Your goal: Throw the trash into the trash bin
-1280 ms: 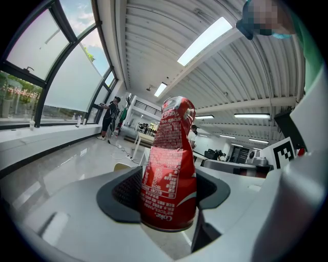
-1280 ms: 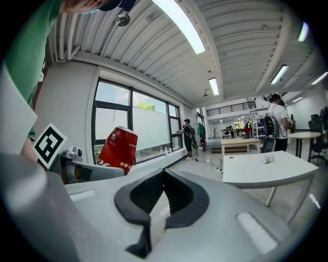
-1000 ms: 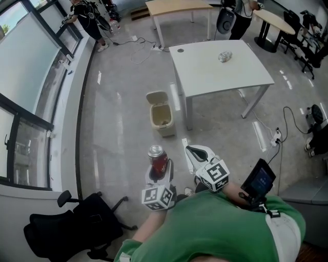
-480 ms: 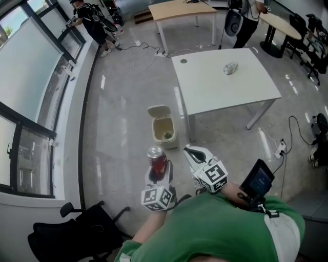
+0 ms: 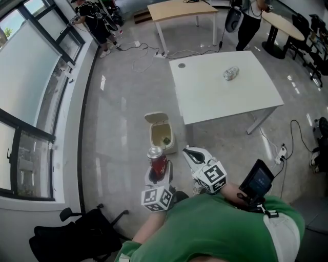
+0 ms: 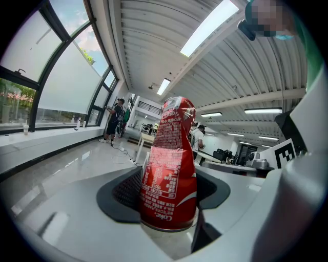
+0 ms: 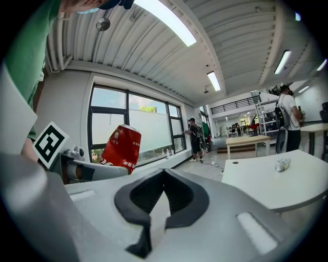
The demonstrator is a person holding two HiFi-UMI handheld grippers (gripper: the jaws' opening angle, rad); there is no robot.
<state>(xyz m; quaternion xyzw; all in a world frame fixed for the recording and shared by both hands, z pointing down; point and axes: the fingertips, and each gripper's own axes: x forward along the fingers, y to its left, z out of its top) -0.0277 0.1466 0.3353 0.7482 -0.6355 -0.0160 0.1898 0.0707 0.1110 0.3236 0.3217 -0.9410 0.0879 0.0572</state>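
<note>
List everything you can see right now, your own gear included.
can: one, red, upright in the left hand-held gripper
bin: one, beige, lid open, on the floor just ahead of the can
white table: one, white, right of and beyond the bin
crumpled trash: one, silver, on the white table
wooden table: one, tan, far end
chair: one, black, floor at near left
cables: several, light, floor near the wooden table
left hand-held gripper: one, white, shut on the can
right hand-held gripper: one, white, shut, empty
</note>
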